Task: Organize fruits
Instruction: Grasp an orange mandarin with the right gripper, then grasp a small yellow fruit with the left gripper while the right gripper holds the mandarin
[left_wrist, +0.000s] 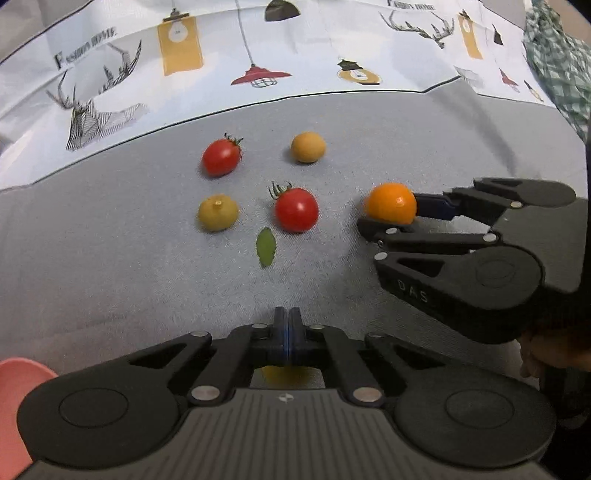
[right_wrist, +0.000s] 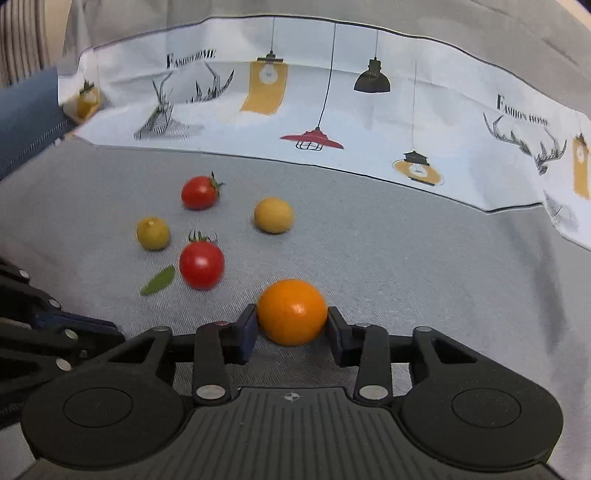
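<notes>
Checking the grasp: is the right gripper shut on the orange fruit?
Shut on it: both pads of the right gripper press the orange fruit's sides.

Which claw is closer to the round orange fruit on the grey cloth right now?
Right. The right claw has its pads on either side of the round orange fruit, touching it. The left claw is shut and apart from it.

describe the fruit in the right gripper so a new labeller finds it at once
On the grey cloth in front of the lamp-printed white sheet, look nearest the right gripper, whose pads flank it. It is the orange fruit: the biggest and the only orange one, set apart from the red and yellow fruits.
</notes>
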